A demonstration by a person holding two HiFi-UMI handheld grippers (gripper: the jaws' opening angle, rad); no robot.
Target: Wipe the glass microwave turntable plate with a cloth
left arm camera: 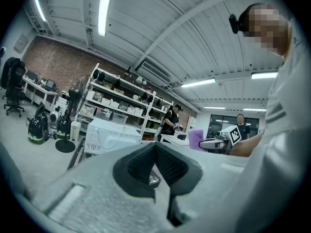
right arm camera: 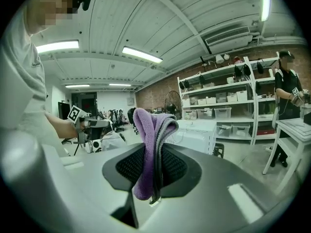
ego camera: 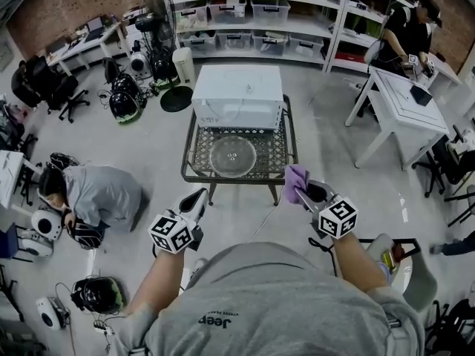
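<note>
Head view: the round glass plate [ego camera: 233,156] lies flat at frame centre on the mesh surface [ego camera: 276,154], just in front of a white microwave [ego camera: 237,96]. Lower in the frame, off the surface's near edge, are the left gripper [ego camera: 197,197] and the right gripper [ego camera: 303,192], which holds a purple cloth [ego camera: 295,178]. A person [ego camera: 96,195] crouches at left.

Left gripper view: the fingers [left arm camera: 172,166] are closed together, with nothing between them.

Right gripper view: the fingers [right arm camera: 129,166] pinch the folded cloth, its long axis upright.
</note>
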